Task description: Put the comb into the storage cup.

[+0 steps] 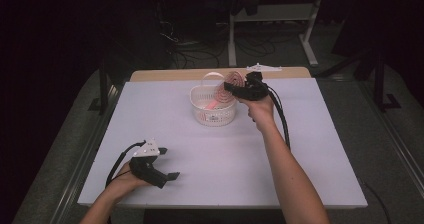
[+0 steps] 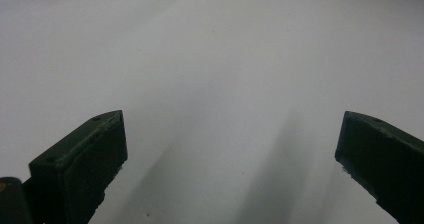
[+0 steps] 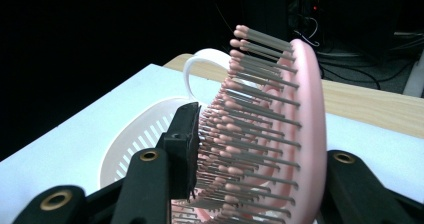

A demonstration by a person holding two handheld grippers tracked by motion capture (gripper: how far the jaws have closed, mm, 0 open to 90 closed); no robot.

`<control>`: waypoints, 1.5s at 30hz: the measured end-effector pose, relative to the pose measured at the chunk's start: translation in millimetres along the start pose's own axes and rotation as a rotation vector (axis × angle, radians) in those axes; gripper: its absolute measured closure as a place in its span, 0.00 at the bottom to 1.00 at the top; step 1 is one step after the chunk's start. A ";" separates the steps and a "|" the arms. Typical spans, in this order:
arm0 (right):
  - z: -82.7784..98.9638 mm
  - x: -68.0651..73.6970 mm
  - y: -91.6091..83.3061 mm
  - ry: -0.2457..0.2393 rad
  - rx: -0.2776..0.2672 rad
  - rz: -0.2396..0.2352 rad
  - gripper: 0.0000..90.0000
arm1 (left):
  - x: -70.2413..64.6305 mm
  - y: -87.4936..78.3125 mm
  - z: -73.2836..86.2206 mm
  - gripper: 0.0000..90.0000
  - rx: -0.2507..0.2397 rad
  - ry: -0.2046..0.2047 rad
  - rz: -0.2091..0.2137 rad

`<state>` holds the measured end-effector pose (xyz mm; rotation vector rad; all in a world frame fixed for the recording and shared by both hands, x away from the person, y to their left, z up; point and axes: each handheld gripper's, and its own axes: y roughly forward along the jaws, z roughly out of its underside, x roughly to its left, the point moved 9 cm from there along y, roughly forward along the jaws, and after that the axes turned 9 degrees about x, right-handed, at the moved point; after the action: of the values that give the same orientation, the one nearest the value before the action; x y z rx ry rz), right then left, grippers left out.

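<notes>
Right claw (image 3: 250, 184) has the pink hairbrush (image 3: 280, 134) between its jaws, one jaw on the bristle tips, the other behind the smooth back. It looks like a loose grip, and the brush could slip. In the high view, the brush (image 1: 227, 91) stands tilted over the white basket (image 1: 215, 115), its low end inside. It is likely light and hard plastic, but the bristles bend, so a squeeze there feels soft and wobbly. Holding it by the two thin edges of the head, or by the handle, would be steadier. Left claw (image 1: 170, 164) rests spread wide on the table (image 1: 300, 149), holding nothing.
</notes>
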<state>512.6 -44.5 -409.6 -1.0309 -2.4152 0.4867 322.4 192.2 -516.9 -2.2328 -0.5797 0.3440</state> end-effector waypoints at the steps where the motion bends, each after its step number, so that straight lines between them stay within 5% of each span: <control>1: 0.6 -0.7 -0.1 0.001 0.004 0.002 0.62 | -0.1 0.1 0.1 0.00 0.001 0.000 0.001; 14: 6.3 -10.1 0.7 0.003 0.024 0.041 0.56 | -0.7 1.0 0.4 0.00 0.004 0.003 0.004; 24: 12.0 -16.6 1.3 0.000 0.037 0.088 0.38 | -0.9 1.1 0.7 0.00 0.008 0.004 0.007; 38: 18.1 -16.3 -12.6 -0.003 0.052 0.059 0.22 | 0.2 0.3 0.4 0.00 0.005 0.004 0.006; 45: 22.2 -9.6 -17.8 -0.044 0.095 0.060 0.18 | 3.1 -1.2 -0.9 0.00 -0.003 -0.001 0.000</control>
<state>496.1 -66.4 -422.0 -1.0651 -2.3796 0.6443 325.0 194.0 -515.6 -2.2355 -0.5811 0.3444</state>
